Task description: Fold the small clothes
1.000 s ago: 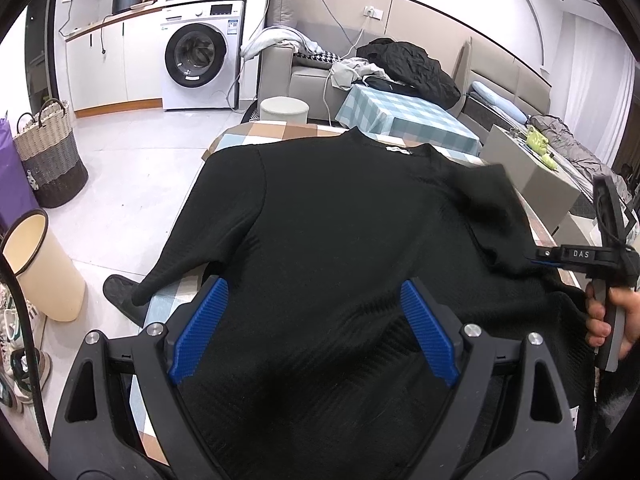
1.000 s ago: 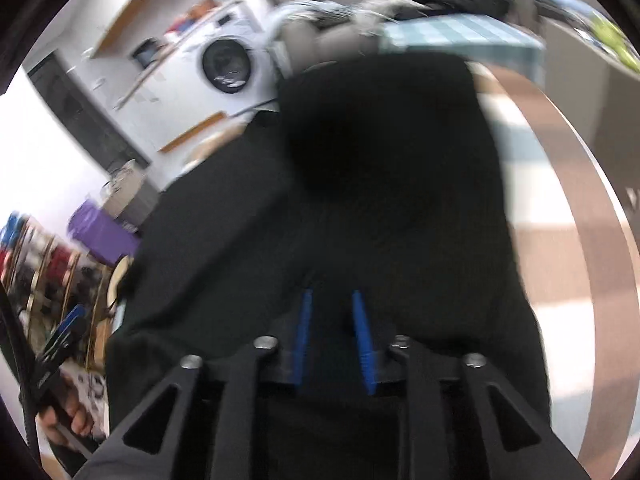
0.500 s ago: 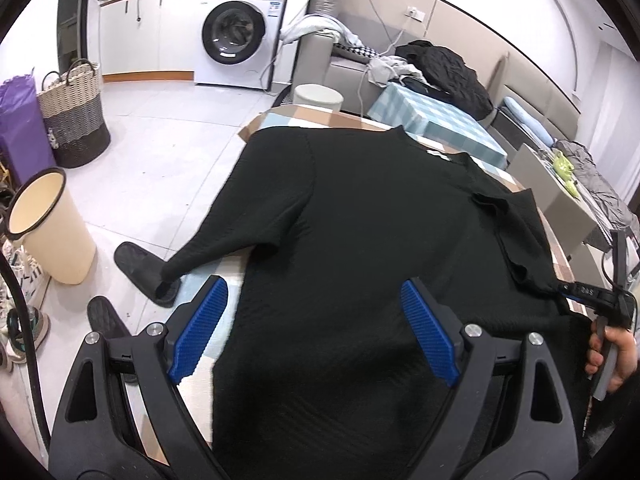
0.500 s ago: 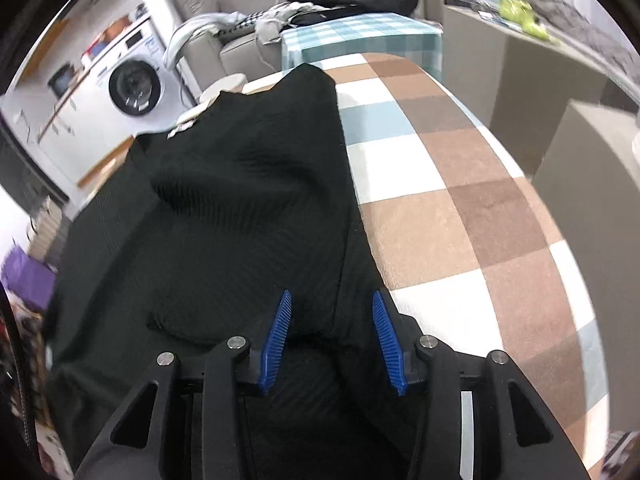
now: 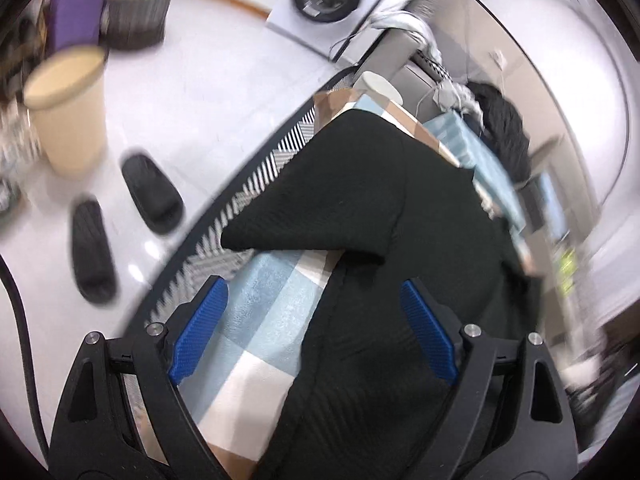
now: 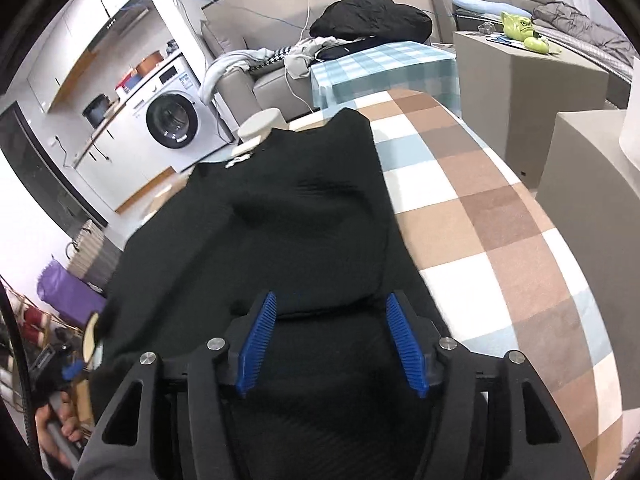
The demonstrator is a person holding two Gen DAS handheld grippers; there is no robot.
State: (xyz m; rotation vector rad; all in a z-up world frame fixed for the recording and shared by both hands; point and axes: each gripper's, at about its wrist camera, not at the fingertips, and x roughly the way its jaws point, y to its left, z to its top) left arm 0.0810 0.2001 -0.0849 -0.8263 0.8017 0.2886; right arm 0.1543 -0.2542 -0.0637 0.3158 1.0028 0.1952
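Observation:
A black knit top lies flat on the checked tablecloth, its right sleeve folded in over the body. My right gripper is open, low over the folded sleeve's end near the hem. In the left wrist view the top fills the right half, its left sleeve spread toward the table edge. My left gripper is open above the top's left side edge and the bare cloth. Nothing is held.
Two black slippers and a beige bin stand on the floor left of the table. A washing machine, a sofa with clothes and grey boxes lie beyond. The table's left edge is close.
My right gripper opened wide and let go of the right sleeve, which now lies folded on the body. My left gripper swung left and down toward the left sleeve and table edge.

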